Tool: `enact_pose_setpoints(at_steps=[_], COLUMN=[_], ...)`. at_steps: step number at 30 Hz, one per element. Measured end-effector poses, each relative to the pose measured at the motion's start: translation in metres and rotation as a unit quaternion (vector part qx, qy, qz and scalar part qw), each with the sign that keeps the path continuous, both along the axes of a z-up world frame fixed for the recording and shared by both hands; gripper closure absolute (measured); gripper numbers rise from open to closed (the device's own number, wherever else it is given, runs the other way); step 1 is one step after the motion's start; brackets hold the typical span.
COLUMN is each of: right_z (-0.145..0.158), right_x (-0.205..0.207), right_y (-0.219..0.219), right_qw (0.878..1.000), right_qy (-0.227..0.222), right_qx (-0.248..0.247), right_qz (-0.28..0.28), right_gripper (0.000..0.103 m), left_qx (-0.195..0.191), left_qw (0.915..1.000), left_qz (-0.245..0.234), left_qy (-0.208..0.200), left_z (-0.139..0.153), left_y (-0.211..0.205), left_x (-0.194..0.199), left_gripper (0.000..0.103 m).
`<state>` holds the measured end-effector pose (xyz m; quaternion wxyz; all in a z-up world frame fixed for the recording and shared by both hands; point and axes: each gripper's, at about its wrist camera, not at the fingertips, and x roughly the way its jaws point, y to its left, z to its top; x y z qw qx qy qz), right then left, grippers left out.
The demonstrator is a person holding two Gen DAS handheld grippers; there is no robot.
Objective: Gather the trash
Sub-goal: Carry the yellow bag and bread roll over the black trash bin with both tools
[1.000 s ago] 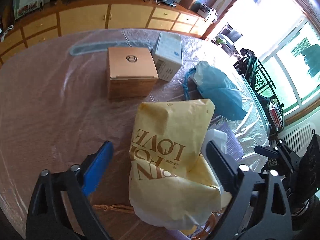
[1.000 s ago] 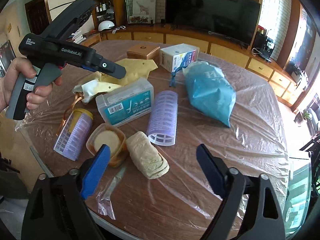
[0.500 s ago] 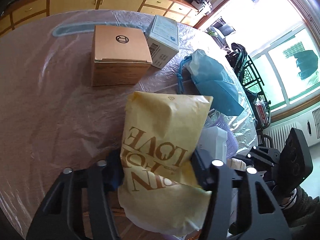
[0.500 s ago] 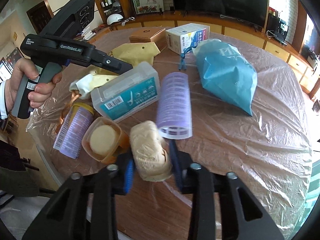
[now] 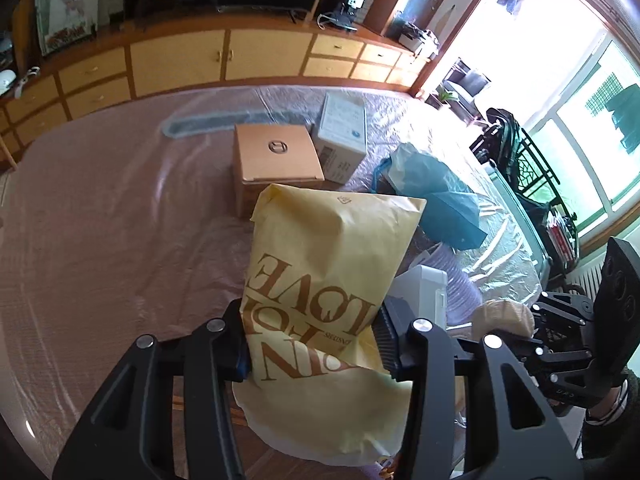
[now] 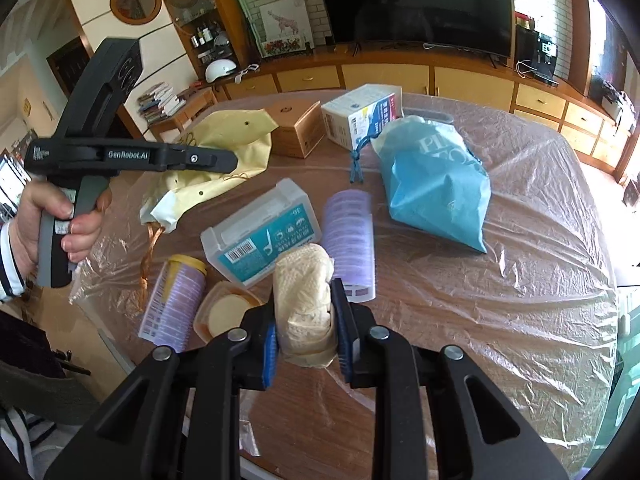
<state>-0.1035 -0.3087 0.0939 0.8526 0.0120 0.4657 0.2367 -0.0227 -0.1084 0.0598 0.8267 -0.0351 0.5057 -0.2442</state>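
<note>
the right gripper (image 6: pixel 306 330) is clamped on a cream wad of crumpled paper towel (image 6: pixel 304 296), a soft rolled lump with a waffled texture; its long axis runs away from the camera, far end tilted up above the table. the left gripper (image 5: pixel 312 338) has its jaws closing on a yellow paper bag (image 5: pixel 324 280), the pads already pressing its sides; the bag is creased, printed with brown letters that read upside down, and stands lengthwise away from the camera with its folded end furthest off. past the wad lie a teal-labelled plastic box (image 6: pixel 260 232), a ribbed purple tube (image 6: pixel 350 244), a purple-labelled can (image 6: pixel 174 300) and a small tub (image 6: pixel 224 312), then a blue bag (image 6: pixel 434 184), a brown carton (image 5: pixel 276 160) and a white carton (image 5: pixel 342 136). everything sits on a round wooden table (image 6: pixel 520 280) under wrinkled clear plastic. behind it run yellow cabinets (image 5: pixel 180 60), a dark tv (image 6: pixel 412 0) and bright windows (image 5: pixel 580 100).
</note>
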Motion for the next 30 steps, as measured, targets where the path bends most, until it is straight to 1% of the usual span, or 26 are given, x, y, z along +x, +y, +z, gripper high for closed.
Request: enact_pose_setpoints(at_steps=[5, 11, 14, 22, 25, 30], right_z=[0.011, 0.025, 0.029, 0.038, 0.04, 0.039], right_x=[-0.006, -0.012, -0.015, -0.03, -0.037, -0.051], right_y=[-0.004, -0.008, -0.009, -0.015, -0.017, -0.02], right_qw=[1.0, 0.999, 0.999, 0.999, 0.999, 0.999], right_qy=[-0.007, -0.009, -0.008, -0.006, -0.002, 0.007], right_qx=[0.013, 0.027, 0.031, 0.039, 0.042, 0.044], right_qz=[-0.011, -0.024, -0.027, -0.028, -0.027, -0.021], right_gripper=[0.08, 0.08, 0.08, 0.08, 0.08, 0.08], left_qx=[0.01, -0.004, -0.004, -0.01, -0.015, 0.002], left_qw=[0.9992, 0.9977, 0.9968, 0.996, 0.9963, 0.9965], left_qz=[0.021, 0.032, 0.035, 0.03, 0.025, 0.006], left_qy=[-0.032, -0.06, -0.072, -0.083, -0.081, -0.083], left_z=[0.017, 0.039, 0.046, 0.053, 0.053, 0.049], left_y=[0.006, 0.013, 0.013, 0.02, 0.021, 0.015], left_x=[-0.011, -0.032, -0.046, -0.081, -0.093, -0.114], left_gripper=[0.055, 0.055, 0.055, 0.055, 0.055, 0.055])
